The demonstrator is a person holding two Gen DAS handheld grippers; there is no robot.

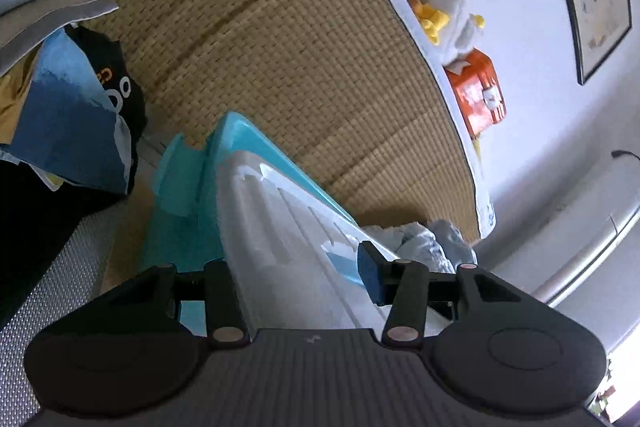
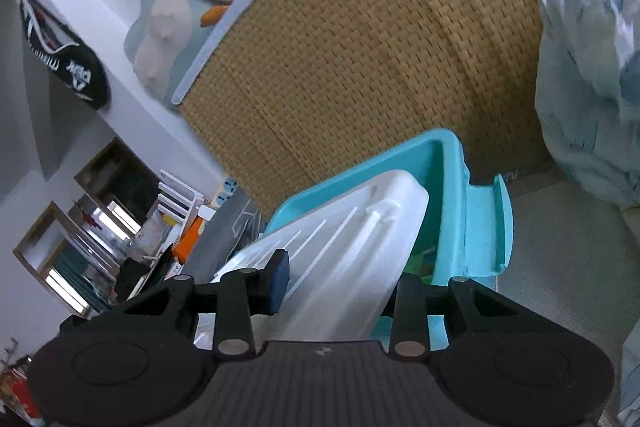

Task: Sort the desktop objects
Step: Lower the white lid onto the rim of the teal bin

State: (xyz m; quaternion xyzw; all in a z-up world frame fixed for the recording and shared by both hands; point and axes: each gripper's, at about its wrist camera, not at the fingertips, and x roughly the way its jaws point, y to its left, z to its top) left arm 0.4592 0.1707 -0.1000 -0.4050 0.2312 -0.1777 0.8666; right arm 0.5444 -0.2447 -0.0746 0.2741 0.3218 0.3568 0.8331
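Woven mat (image 1: 304,67) behind — each hand-held gripper, left (image 1: 304,279) and right (image 2: 340,287), clamped on the teal box's white lid (image 2: 352,227).

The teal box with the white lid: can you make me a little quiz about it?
1. True or false: the white lid lies flat and snapped shut on the teal storage box.
2. What surface lies behind the box?
A. woven straw mat
B. glass table
C. red carpet
3. Fill in: in the right wrist view, the right hand-held gripper is closed on the ____.

Key
1. False: the lid sits tilted, one end raised above the box rim.
2. A
3. white lid; the left hand-held gripper grips it too.
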